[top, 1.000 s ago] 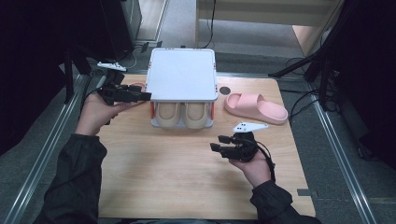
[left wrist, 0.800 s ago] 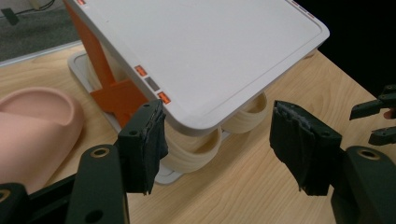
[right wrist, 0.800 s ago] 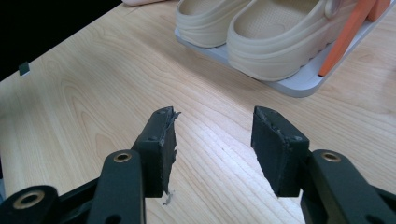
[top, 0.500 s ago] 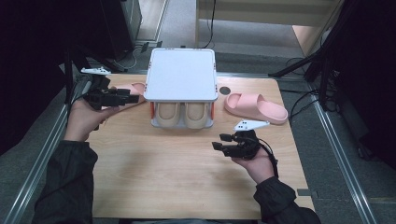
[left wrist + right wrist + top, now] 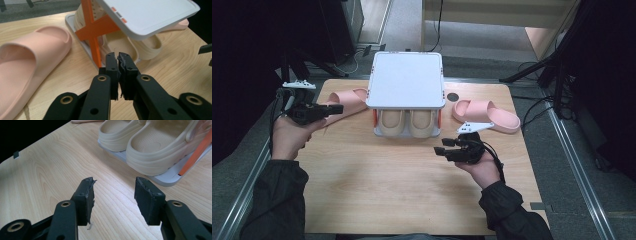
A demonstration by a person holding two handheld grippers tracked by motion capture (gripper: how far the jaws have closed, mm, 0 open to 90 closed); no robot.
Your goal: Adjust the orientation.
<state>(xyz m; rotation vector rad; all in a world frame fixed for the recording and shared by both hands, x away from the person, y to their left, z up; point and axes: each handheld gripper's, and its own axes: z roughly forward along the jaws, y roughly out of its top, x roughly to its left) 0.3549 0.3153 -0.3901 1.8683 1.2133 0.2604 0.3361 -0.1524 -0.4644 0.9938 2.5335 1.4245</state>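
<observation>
My left fingers have just closed on nothing beside the left slipper, my right fingers gape over the surface, and both pink slippers lie off the rack, its lower shelf full.

We noted pink slippers either side of the rack, which was white-topped with orange cross-braces; beige clogs lay beneath, black grippers over pale woodgrain table.

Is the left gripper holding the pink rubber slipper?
No, the left gripper has shut on nothing, and the pink rubber slipper lies beside it.
</observation>
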